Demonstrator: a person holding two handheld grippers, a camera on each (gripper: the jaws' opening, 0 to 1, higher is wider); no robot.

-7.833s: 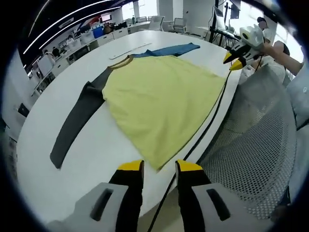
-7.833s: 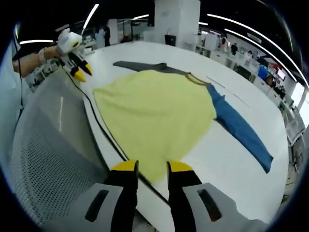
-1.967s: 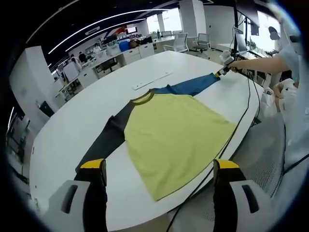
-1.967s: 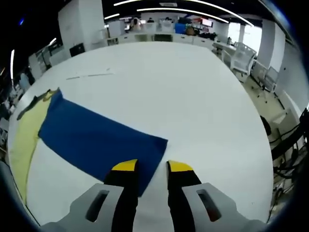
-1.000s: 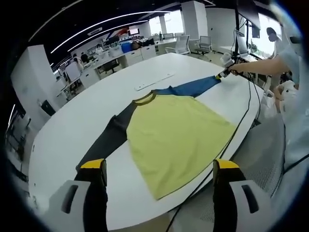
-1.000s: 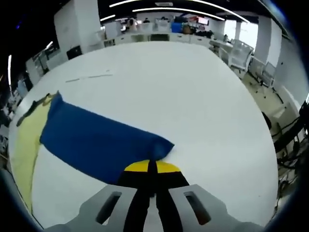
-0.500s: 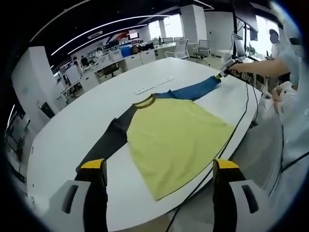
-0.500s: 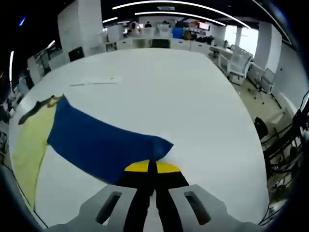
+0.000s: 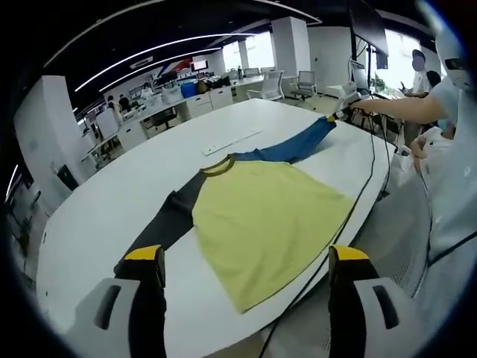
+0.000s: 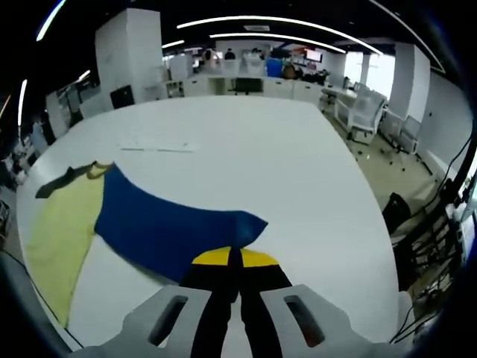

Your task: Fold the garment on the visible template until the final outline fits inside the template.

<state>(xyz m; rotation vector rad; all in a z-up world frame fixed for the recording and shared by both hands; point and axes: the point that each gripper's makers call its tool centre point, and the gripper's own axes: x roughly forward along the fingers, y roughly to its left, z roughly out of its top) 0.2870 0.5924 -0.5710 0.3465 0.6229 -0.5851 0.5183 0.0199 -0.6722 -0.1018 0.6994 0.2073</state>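
Note:
A long-sleeved shirt lies flat on the white table (image 9: pixel 97 216): yellow body (image 9: pixel 261 220), dark grey sleeve (image 9: pixel 160 224), blue sleeve (image 9: pixel 294 145). My left gripper (image 9: pixel 246 257) hovers open and wide near the grey cuff and the shirt's hem, with nothing between its fingers. Across the table, my right gripper (image 9: pixel 345 112) holds the blue cuff raised. In the right gripper view, the right gripper (image 10: pixel 235 257) is shut on the blue sleeve (image 10: pixel 171 227), and beyond that sleeve lie the yellow body (image 10: pixel 63 224) and the grey sleeve (image 10: pixel 59 179).
A thin white strip (image 9: pixel 232 141) lies on the table beyond the collar, the same strip (image 10: pixel 156 148) behind the blue sleeve. A black cable (image 9: pixel 350 212) runs along the table edge by the hem. A grey mesh chair back (image 9: pixel 391 246) and a person's arm (image 9: pixel 395 108) are at the right.
The right gripper closed on the blue cuff and has lifted it off the table. The left gripper stays wide open, its view rising slightly.

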